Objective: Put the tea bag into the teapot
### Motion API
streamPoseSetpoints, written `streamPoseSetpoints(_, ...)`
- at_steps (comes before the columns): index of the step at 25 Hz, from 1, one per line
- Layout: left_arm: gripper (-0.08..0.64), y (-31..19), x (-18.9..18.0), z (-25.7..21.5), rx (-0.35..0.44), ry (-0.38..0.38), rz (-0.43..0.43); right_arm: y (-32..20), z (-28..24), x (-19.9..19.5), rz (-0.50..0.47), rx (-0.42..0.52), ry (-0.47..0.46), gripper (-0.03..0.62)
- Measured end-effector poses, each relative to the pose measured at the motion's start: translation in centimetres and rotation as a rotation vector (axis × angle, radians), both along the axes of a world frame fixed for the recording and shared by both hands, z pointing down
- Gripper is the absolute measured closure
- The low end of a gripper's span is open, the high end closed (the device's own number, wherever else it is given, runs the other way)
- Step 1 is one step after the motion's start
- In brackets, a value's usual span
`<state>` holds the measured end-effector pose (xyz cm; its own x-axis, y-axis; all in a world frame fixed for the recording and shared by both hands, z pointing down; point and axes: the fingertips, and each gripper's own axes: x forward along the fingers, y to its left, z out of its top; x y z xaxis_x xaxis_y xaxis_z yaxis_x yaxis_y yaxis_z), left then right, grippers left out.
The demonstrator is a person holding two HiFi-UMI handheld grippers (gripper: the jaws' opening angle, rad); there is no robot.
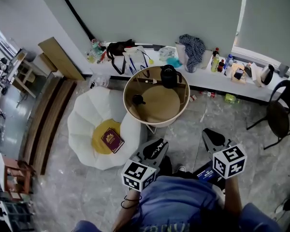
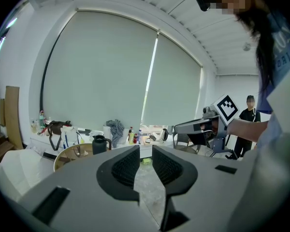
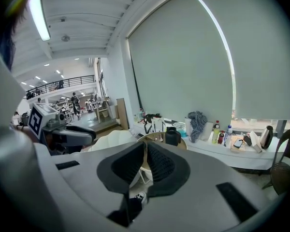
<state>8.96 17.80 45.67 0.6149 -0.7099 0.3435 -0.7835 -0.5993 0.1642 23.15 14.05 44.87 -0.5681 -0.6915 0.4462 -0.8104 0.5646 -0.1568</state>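
Black pot-bellied teapot [image 1: 169, 76] stands on the round wooden table [image 1: 157, 109], beyond reach. I carry the left gripper [image 2: 143, 153] slightly parted and empty, the right gripper [image 3: 145, 151] pinched together. I can't spot the tea bag.

A grey marbled floor [image 1: 222, 115] runs to a long white sill [image 1: 208, 80] under pale roller blinds [image 1: 150, 13]. A round wooden table [image 1: 159, 105] stands just beside a white petal-shaped seat [image 1: 87, 115]. 1 black chair [image 1: 279, 115] stands at the right. A strip light [image 3: 38, 16] glows on the ceiling.
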Motion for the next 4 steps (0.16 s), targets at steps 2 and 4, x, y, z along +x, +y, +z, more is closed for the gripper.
streamPoseSetpoints(2, 0.485, -0.2, -0.1, 0.1, -0.001, -0.003, -0.001, -0.5, -0.1, 0.9, 0.026, 0.0, -0.005, 0.557)
streamPoseSetpoints(4, 0.485, -0.4, -0.2, 0.2, -0.003, -0.007, -0.002, -0.9, -0.1, 1.7, 0.049, 0.0, -0.009, 0.558)
